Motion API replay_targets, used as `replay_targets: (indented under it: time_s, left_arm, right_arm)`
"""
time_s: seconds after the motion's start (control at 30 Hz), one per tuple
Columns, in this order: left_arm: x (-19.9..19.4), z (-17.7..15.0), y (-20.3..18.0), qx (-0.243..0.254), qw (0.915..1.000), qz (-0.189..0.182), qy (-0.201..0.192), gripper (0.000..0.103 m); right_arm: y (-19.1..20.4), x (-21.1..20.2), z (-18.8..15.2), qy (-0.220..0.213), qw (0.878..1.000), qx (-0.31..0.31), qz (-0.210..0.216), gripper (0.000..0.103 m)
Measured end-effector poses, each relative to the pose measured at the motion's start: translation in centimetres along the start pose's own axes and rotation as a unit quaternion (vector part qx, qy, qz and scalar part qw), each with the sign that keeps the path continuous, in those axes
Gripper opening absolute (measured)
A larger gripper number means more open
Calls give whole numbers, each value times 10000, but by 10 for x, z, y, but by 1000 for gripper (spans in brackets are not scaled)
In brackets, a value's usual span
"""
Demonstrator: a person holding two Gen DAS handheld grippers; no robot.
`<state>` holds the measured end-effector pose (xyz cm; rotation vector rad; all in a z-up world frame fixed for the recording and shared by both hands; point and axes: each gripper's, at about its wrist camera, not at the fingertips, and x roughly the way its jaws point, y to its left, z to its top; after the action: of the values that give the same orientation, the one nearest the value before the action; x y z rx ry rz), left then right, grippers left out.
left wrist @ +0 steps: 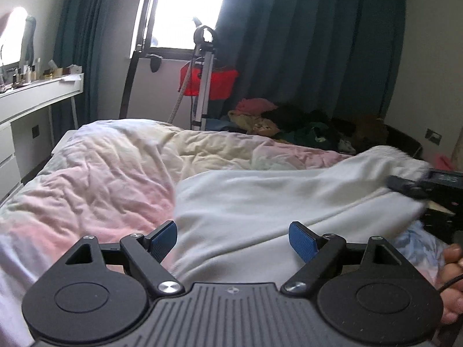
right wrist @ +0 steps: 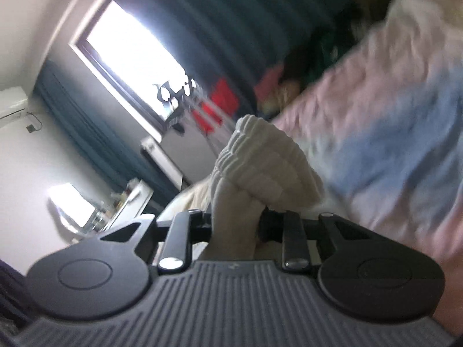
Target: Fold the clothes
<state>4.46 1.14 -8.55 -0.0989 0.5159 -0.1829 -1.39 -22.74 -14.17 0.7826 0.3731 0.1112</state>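
Note:
A white garment (left wrist: 260,199) lies spread across the bed, reaching from between my left fingers up to the right. My left gripper (left wrist: 233,238) hangs just above its near part, open, with its blue pads (left wrist: 301,238) wide apart and nothing held. At the right edge of the left wrist view my right gripper (left wrist: 411,188) holds the far end of the cloth. In the right wrist view, which is tilted and blurred, my right gripper (right wrist: 235,222) is shut on a ribbed white cuff (right wrist: 257,159) of the garment, bunched above the fingers.
The bed carries a rumpled pink, cream and blue duvet (left wrist: 115,179). A heap of mixed clothes (left wrist: 289,121) sits at its far side before dark teal curtains (left wrist: 303,43). A white dresser (left wrist: 34,98) stands left, a red item on a metal stand (left wrist: 211,81) under the window. A hand (left wrist: 451,274) shows at the right edge.

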Motion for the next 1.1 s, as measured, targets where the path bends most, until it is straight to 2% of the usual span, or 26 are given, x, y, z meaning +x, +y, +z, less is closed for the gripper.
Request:
replay_targets:
  time_s: [0.17,0.2,0.23,0.3,0.37,0.47,0.53,0.63,0.7,0.73,0.83,1.0,1.03,1.1]
  left_arm:
    - [12,-3,5,-137,9996,134,221,86]
    - [14,-4,6,-164,9994,170,259,86]
    - [16,-5,7,-186,9992,205,298,86]
    - [20,-7,10,-260,9986,235,383,86]
    - [23,-9,13,-356,9980,234,467,88]
    - [25,-10,18,-556,9968,196,532,89]
    - [25,-10,22,-703,9958,165,562,90]
    - [26,-9,28,-928,9938,116,608,90]
    - [27,-8,35,-1151,9912,78,647,90]
    - [27,-8,39,-1307,9893,54,651,90]
    - [31,-8,53,-1768,9815,-30,736,95]
    - [47,-14,71,-2307,9670,-165,1065,97]
    - [51,-16,74,-2440,9628,-228,1139,98]
    - [59,-21,81,-2751,9513,-437,1320,99]
  right_arm:
    - [-24,11,-4,423,9980,231,-415,35]
    - [-28,13,-5,507,9971,277,-498,47]
    - [-33,15,-6,592,9960,323,-580,53]
    - [-43,19,-8,760,9935,415,-746,85]
    - [-52,23,-10,928,9902,506,-910,92]
    - [-66,29,-12,1179,9842,643,-1156,92]
    - [-81,37,-17,1442,9786,1185,-864,94]
    - [-86,36,-17,1446,9794,1257,-632,94]
    - [-83,29,-15,1358,9815,1329,-253,95]
    - [-81,25,-14,1306,9820,1360,-54,95]
    - [-75,18,-14,1149,9857,1216,201,95]
    - [-75,36,-29,1696,9823,556,-572,92]
    - [-73,37,-31,1696,9823,461,-650,91]
    - [-67,34,-31,1616,9835,320,-746,75]
